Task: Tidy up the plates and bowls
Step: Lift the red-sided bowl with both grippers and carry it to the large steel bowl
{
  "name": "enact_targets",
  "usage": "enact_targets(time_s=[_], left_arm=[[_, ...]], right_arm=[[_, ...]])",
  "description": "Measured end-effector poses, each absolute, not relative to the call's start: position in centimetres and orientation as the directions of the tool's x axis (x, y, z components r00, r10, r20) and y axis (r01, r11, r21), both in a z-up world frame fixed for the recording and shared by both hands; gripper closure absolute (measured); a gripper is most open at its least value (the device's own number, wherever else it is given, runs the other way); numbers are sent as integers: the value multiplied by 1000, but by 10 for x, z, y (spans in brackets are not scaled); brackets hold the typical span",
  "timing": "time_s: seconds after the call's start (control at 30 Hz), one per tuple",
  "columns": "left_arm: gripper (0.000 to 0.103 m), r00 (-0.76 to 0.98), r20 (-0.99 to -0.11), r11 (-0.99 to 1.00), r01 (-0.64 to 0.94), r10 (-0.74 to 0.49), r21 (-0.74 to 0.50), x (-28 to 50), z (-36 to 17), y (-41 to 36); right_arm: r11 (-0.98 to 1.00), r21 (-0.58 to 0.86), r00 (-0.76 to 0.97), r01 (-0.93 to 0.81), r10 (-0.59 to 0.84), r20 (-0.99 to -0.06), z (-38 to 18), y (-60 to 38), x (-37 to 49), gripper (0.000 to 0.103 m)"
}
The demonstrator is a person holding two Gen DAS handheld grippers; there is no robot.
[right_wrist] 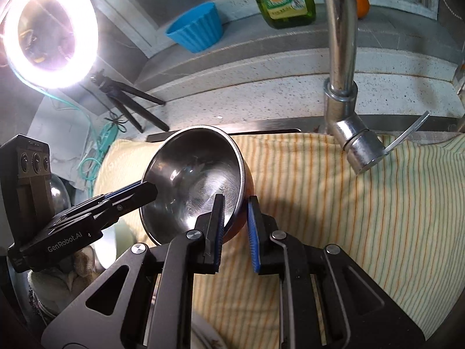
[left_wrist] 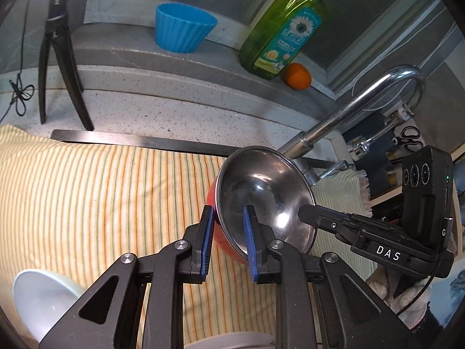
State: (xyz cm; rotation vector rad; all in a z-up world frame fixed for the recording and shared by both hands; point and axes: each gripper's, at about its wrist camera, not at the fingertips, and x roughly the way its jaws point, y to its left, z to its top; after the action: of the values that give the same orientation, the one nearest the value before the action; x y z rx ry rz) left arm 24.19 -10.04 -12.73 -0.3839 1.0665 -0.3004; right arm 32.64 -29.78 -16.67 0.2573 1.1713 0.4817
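Above the striped cloth [left_wrist: 101,189], the steel bowl [left_wrist: 261,195] with a red outside is hanging tilted on its side, its open mouth turned toward both cameras. The left claw [left_wrist: 228,242] is clenching the bowl's near rim, one blue pad on the red outer wall and the other inside the steel hollow. The right claw [right_wrist: 235,232] is gripping the opposite part of the same rim in the same way, one pad inside and one outside; in the left wrist view its black finger is reaching onto the rim from the right of the bowl. Nearer than the bowl and to its left, a white bowl [left_wrist: 40,299] is sitting at the frame's lower edge. Beyond the bowl, the chrome faucet [right_wrist: 343,67] is arching up from the speckled desk [left_wrist: 174,107]. Farther behind the bowl, on the grey ledge, a blue ribbed cup [left_wrist: 183,27], a green soap bottle [left_wrist: 284,29] and an orange [left_wrist: 298,76] are standing. Left of the bowl, a black tripod [left_wrist: 58,67] is standing on the desk, and a ring light [right_wrist: 49,29] is glaring.
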Motion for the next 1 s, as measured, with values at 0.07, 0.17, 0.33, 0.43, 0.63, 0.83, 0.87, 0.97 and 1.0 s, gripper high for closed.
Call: enact_targets(time_s=[0.07, 0.17, 0.33, 0.43, 0.63, 0.83, 0.87, 0.97, 1.0], left_arm=[[85, 467, -777, 893, 65, -422, -445, 233, -120, -96], [85, 482, -767, 893, 81, -424, -443, 217, -110, -89], [85, 498, -753, 890, 94, -430, -446, 190, -97, -73], [85, 510, -745, 890, 99, -429, -445, 173, -89, -60], [85, 540, -729, 891, 94, -420, -443, 135, -74, -31], [85, 569, -720, 897, 74, -396, -435, 98, -65, 0], [85, 573, -721, 899, 68, -389, -432, 92, -64, 6], [85, 585, -721, 901, 38, -370, -432, 75, -64, 23], [85, 588, -722, 901, 30, -366, -433, 70, -64, 28]], right_arm=[[867, 440, 313, -231, 495, -811, -158, -294, 316, 87], [866, 439, 327, -241, 498, -803, -147, -286, 301, 87], [859, 444, 349, -255, 510, -786, -128, -271, 270, 87], [855, 443, 356, -270, 516, -779, -119, -259, 252, 87], [842, 452, 363, -296, 537, -762, -105, -228, 214, 87], [819, 465, 336, -337, 566, -753, -100, -192, 179, 87], [814, 468, 331, -343, 571, -751, -99, -187, 173, 87], [796, 478, 308, -370, 591, -746, -98, -166, 157, 87], [792, 477, 303, -380, 594, -745, -98, -160, 153, 87]])
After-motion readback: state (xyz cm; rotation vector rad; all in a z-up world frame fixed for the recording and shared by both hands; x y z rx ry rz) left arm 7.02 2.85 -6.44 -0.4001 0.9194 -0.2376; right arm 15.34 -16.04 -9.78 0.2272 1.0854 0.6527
